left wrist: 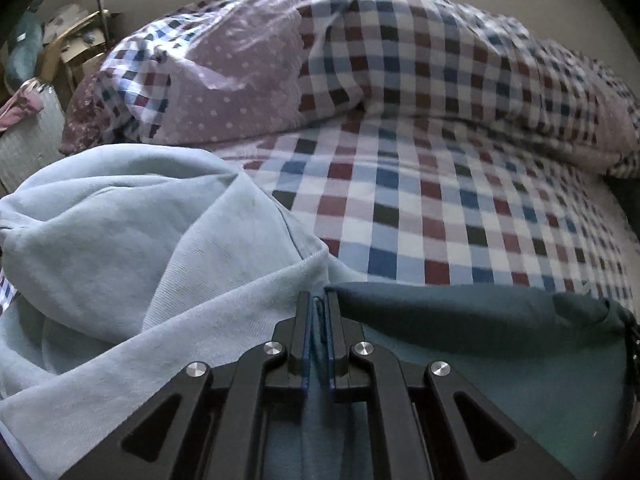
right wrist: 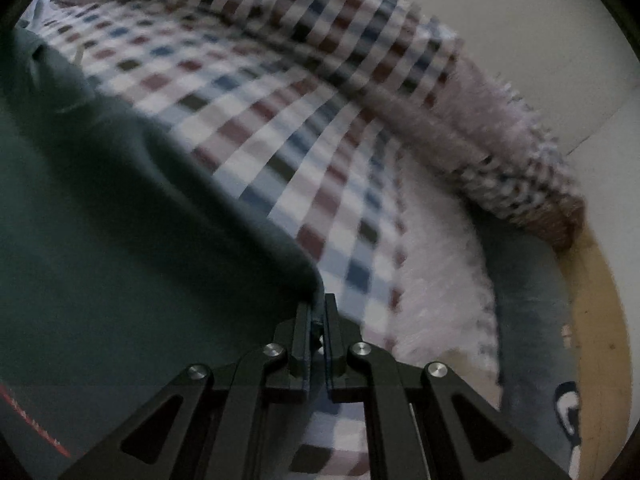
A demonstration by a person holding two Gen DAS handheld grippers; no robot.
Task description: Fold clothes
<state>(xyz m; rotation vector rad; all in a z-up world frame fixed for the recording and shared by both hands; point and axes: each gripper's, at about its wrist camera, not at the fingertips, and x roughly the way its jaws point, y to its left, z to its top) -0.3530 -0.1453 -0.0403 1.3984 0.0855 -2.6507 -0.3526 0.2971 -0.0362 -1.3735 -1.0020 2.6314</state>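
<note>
A dark teal garment lies across the checked bed sheet. My left gripper is shut on its edge, with a fold of teal cloth between the jaws. In the right wrist view the same garment fills the left side, and my right gripper is shut on its corner above the checked sheet. A light blue garment lies crumpled to the left of my left gripper.
A bunched checked duvet with a purple dotted lining lies at the back of the bed. Clutter and boxes stand at far left. On the right, a fluffy white blanket, a blue rug and wooden floor lie past the bed edge.
</note>
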